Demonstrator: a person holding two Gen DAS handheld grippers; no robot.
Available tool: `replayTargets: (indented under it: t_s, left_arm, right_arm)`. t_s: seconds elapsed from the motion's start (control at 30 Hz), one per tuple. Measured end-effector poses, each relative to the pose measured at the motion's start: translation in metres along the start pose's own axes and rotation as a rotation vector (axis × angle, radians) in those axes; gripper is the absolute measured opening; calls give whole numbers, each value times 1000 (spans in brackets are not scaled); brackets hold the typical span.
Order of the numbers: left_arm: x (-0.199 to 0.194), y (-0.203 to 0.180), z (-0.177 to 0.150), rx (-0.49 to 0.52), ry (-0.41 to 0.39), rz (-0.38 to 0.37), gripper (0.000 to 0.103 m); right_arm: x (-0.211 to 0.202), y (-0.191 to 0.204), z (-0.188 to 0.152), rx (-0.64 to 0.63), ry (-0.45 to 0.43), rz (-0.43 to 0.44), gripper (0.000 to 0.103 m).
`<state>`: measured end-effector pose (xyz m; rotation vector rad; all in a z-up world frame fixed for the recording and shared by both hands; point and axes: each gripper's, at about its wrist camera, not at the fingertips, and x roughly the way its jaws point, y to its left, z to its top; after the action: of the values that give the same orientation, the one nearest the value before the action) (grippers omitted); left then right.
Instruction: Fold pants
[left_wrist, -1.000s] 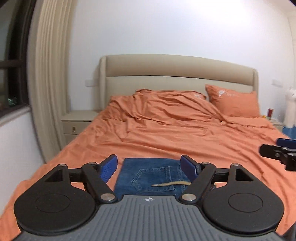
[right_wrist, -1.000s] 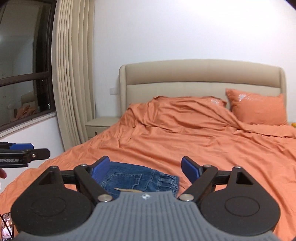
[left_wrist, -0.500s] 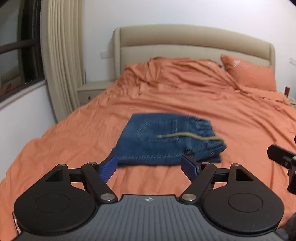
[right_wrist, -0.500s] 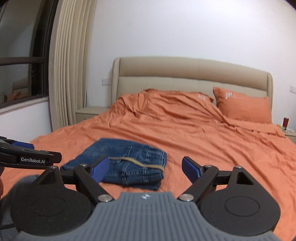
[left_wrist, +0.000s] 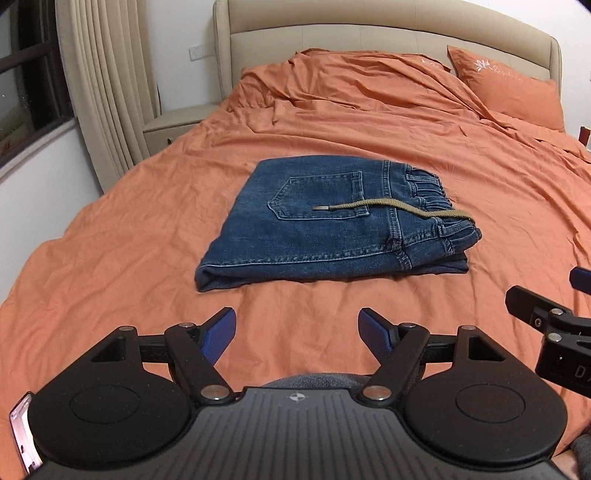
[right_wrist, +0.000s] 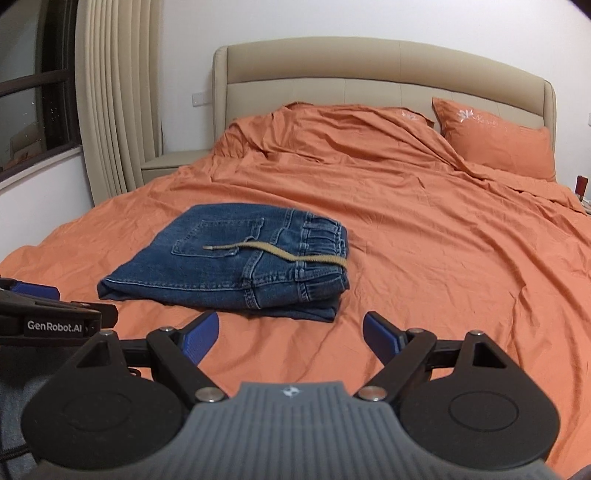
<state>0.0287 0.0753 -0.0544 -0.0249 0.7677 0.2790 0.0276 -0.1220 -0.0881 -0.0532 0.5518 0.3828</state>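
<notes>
Both tools stand wide and hold nothing: the left tool (left_wrist: 297, 334) and the right tool (right_wrist: 290, 334) hang over the near part of the bed, each with two blue-padded fingers (left_wrist: 218, 334) spread apart, clear of the cloth. One pair of blue denim pants (left_wrist: 332, 221) lies folded into a compact stack on the orange bed sheet (left_wrist: 332, 122), at 12 o'clock from the left tool and toward 11 o'clock from the right tool. One back pocket (left_wrist: 319, 197) faces up, the gathered waistband (left_wrist: 428, 188) sits on the stack's 3 o'clock side, and one tan drawstring (left_wrist: 391, 206) trails across the top from the waistband toward the pocket. Beyond the pants, at 12 o'clock, the sheet bunches before a beige padded headboard (right_wrist: 369, 70). One orange pillow (right_wrist: 495, 144) leans at 1 o'clock. One nightstand (left_wrist: 173, 122) and pale curtains (right_wrist: 110, 96) stand at 10 o'clock beside a dark window (right_wrist: 33, 92).
</notes>
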Motion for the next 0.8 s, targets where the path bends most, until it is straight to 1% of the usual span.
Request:
replayTargets:
  t_s: [0.23,0.8]
  left_arm:
    - [-1,3,2,-5,0,-6,87]
    - [-5,2,0,-6,-6,-7,87]
  right_arm:
    - [3,-5,-3,20,10,-7,82]
    - [-14,-8,-6,16,-30,-5,82]
